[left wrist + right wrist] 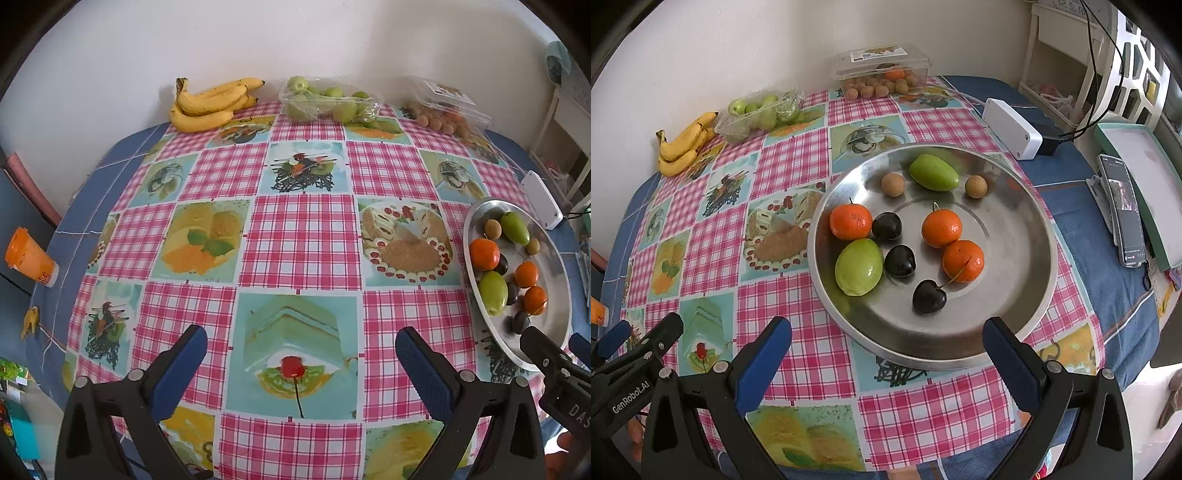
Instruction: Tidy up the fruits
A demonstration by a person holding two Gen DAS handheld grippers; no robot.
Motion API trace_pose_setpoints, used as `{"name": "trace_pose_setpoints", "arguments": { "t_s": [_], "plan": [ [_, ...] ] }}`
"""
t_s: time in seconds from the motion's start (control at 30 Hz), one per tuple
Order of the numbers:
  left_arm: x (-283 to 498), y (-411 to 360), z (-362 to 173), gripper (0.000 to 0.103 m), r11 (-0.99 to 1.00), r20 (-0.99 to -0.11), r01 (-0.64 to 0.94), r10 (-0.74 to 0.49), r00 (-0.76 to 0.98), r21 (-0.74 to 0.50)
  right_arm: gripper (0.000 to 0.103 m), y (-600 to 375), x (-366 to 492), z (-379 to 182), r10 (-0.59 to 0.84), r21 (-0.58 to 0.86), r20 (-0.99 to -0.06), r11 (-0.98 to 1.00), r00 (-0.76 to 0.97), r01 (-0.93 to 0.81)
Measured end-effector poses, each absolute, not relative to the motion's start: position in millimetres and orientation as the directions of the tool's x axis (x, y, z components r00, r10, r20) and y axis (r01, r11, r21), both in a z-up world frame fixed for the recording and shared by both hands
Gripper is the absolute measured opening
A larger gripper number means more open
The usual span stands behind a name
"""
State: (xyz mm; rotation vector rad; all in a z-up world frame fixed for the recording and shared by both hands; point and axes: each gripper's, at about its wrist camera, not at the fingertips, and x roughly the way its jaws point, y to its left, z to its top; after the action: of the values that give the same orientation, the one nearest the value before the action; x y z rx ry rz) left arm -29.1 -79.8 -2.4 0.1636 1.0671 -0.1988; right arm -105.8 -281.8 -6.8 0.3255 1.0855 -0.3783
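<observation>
Both tongs, left (301, 363) and right (886, 354), gape wide and empty, the fruit plate (1015, 295) just beyond the right.

The metal plate (1027, 236) is gleaming dully, brushed and smooth. The checked tablecloth (798, 162) is shining like glossy oilcloth. Clear plastic punnets (882, 62) are glinting, and the cherries (929, 297) are showing glossy skins beside matt, rough longans (892, 184).
</observation>
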Motion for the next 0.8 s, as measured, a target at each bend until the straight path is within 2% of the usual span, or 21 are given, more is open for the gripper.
{"name": "trace_pose_setpoints", "arguments": {
  "t_s": [0.8],
  "plan": [
    [-21.1,-76.0,-12.9,0.103,0.972,-0.892,0.235,-0.1,0.44,0.007,0.103,-281.7,-100.3,-15.2,-0.144,0.056,-0.904,0.894,0.403,0.445]
  ]
}}
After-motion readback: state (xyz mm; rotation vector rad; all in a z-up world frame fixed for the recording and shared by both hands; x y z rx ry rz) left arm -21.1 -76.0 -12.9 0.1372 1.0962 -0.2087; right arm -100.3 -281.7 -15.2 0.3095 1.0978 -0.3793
